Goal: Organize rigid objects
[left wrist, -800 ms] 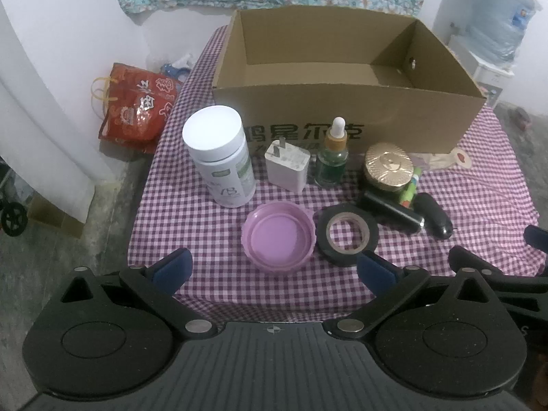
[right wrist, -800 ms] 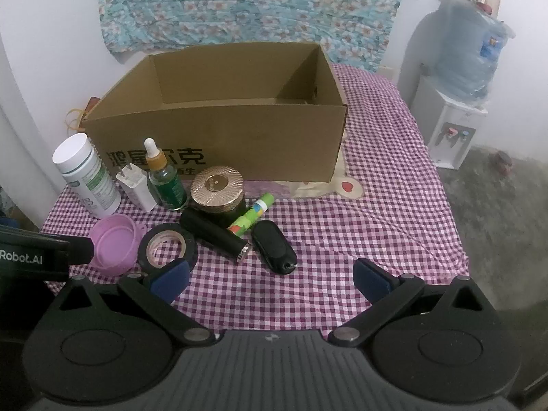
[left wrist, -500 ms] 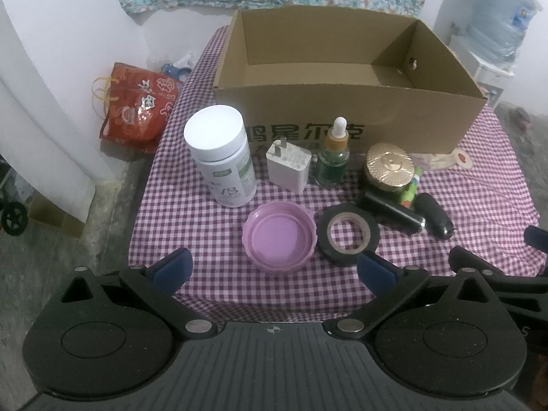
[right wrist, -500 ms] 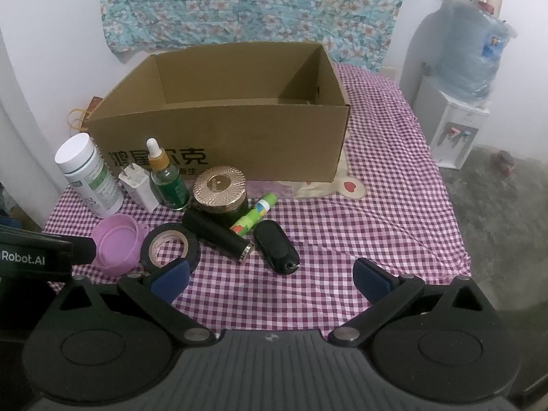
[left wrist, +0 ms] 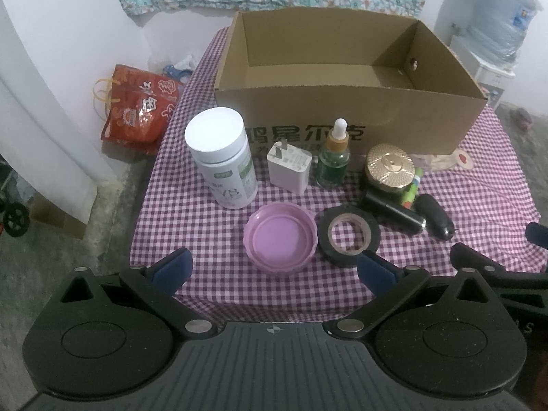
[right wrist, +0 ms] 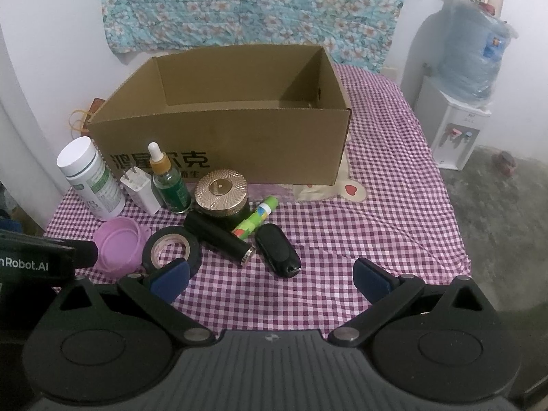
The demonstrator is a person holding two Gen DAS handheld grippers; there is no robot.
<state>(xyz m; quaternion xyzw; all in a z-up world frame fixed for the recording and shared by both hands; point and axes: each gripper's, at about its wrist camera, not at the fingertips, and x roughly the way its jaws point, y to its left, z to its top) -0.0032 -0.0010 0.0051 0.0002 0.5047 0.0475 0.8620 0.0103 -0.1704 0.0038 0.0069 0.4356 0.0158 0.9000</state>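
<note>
An open cardboard box [left wrist: 349,109] [right wrist: 219,137] stands at the back of the checked table. In front of it stand a white bottle [left wrist: 222,164] [right wrist: 89,178], a white charger plug [left wrist: 289,167], a green dropper bottle [left wrist: 334,162] and a gold-lidded jar [left wrist: 390,167]. Nearer lie a pink lid [left wrist: 280,238] [right wrist: 118,246], a black tape roll [left wrist: 348,234] [right wrist: 171,248], a black tube [right wrist: 219,239], a green stick [right wrist: 256,222] and a black key fob [right wrist: 277,250]. My left gripper [left wrist: 274,269] is open and empty, just short of the pink lid. My right gripper [right wrist: 270,279] is open and empty, just short of the key fob.
A red bag [left wrist: 140,109] lies on the floor to the left of the table. A water dispenser [right wrist: 459,102] stands to the right. The purple checked cloth [right wrist: 387,205] is bare to the right of the box.
Both grippers have crept slightly forward toward the objects. Nothing on the table has moved.
</note>
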